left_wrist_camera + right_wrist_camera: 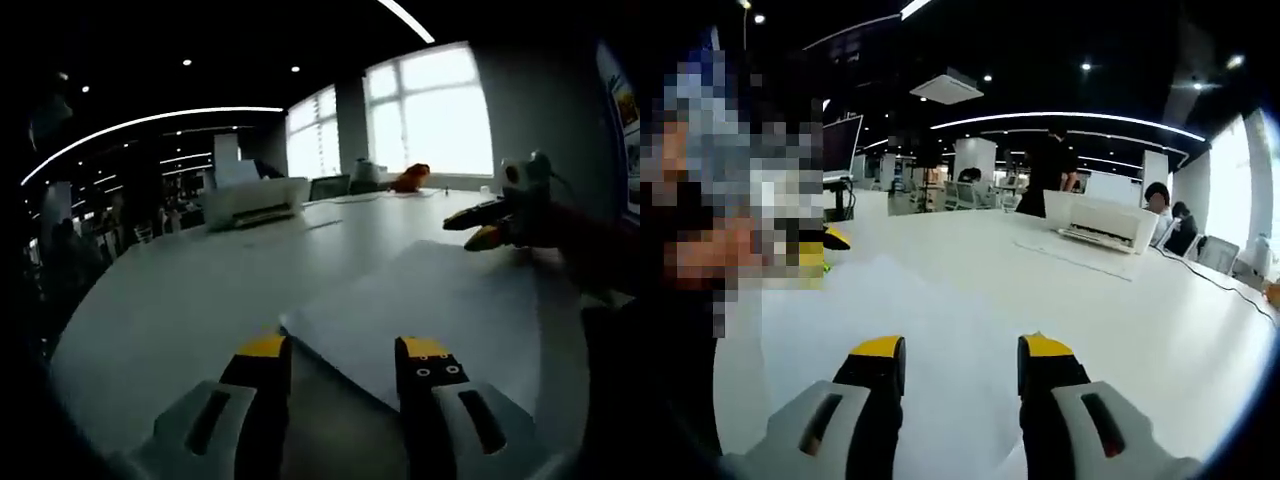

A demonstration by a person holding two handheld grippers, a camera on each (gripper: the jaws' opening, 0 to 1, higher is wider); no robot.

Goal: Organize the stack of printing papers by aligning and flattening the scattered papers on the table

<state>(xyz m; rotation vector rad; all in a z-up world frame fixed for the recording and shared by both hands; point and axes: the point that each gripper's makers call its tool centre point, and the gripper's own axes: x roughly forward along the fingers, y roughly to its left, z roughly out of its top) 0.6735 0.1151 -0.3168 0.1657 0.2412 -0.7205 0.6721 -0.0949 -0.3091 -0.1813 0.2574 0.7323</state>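
Note:
A stack of white printing papers (440, 300) lies flat on the white table (170, 290), with its near corner just ahead of my left gripper (343, 350). The left gripper is open, its yellow-tipped jaws standing apart low over the table with nothing between them. My right gripper (482, 228) comes in from the right, over the far edge of the stack. In the right gripper view the same papers (940, 300) spread under my right gripper (962, 350), which is open and holds nothing. A yellow tip of the left gripper (832, 240) shows at the left.
A white printer (255, 200) (1100, 220) stands farther back on the table (1160, 320). A cable (1220, 280) trails along the table's right side. An orange object (410, 177) sits by the window. People (1050, 170) are beyond the table.

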